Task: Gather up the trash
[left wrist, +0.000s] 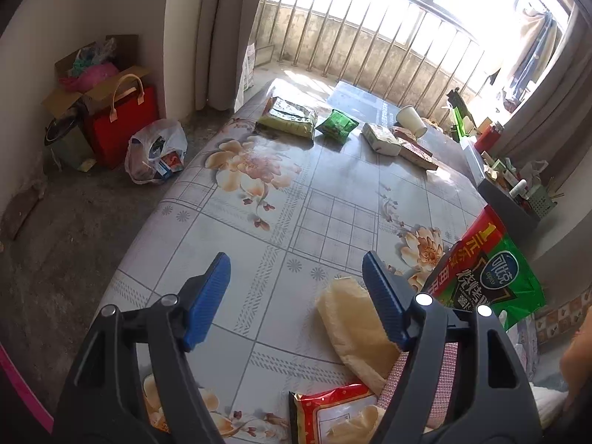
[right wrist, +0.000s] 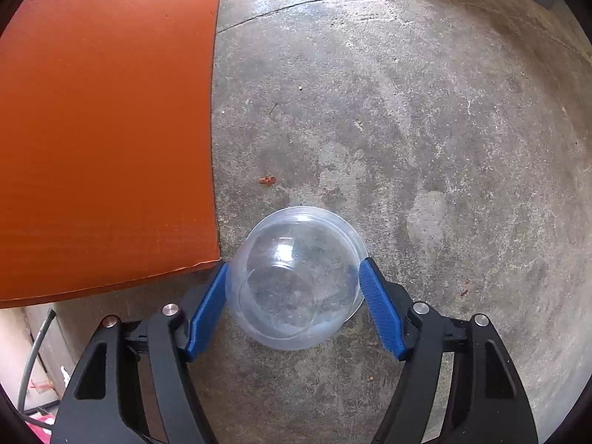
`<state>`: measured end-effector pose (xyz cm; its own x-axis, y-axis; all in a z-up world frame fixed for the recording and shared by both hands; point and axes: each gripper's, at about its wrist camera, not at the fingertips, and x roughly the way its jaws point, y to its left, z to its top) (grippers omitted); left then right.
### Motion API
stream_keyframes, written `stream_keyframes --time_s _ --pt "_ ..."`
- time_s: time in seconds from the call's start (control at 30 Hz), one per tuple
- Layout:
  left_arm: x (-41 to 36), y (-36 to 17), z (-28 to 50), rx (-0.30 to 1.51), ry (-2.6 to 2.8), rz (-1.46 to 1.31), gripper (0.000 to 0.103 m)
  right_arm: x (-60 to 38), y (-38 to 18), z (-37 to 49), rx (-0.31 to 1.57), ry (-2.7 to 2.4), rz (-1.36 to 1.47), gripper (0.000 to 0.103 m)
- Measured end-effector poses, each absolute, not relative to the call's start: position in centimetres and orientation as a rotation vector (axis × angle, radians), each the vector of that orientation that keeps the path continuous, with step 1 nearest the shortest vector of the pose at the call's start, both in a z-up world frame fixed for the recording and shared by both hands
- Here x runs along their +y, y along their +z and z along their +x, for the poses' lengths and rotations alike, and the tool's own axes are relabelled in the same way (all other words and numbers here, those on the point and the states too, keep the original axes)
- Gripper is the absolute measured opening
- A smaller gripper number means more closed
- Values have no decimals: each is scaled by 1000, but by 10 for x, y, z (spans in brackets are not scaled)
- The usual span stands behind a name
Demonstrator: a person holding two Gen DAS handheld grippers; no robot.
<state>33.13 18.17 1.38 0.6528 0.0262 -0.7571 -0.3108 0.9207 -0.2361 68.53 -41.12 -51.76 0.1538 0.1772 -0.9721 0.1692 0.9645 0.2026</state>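
Note:
In the left wrist view my left gripper (left wrist: 296,270) is open and empty above a floral tablecloth (left wrist: 281,199). A beige wrapper (left wrist: 351,329) lies by its right finger and a red and white packet (left wrist: 333,410) lies below it. A red and green snack bag (left wrist: 488,273) hangs at the right. Farther off lie a yellow-green bag (left wrist: 288,116), a small green packet (left wrist: 337,125), a white pack (left wrist: 381,138) and a paper cup (left wrist: 410,118). In the right wrist view my right gripper (right wrist: 294,270) has its fingers against both sides of a clear plastic cup (right wrist: 296,277) above the concrete floor.
A white plastic bag with rubbish (left wrist: 155,150), a red tote bag (left wrist: 124,122) and an open cardboard box (left wrist: 88,74) stand on the floor left of the table. An orange board (right wrist: 107,129) fills the left of the right wrist view. Window bars (left wrist: 370,40) stand behind the table.

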Motion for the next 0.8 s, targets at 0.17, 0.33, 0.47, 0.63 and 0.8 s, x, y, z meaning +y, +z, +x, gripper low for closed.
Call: stream_keyframes --time_s 0.17,0.33,0.47,0.63,0.8 --pt "175 7 339 855 154 -356 70 -415 -502 664 1389 0 281 68" --pt "169 7 336 836 88 -343 70 -440 -401 599 1253 96 397 68" --pt "169 7 328 813 30 -354 70 -485 -271 496 1065 118 467 68" --pt "170 7 311 785 -35 -385 70 -550 -168 349 955 -134 480 68" --pt "171 28 277 720 -71 -395 70 -580 -178 246 1046 -384 502 69"
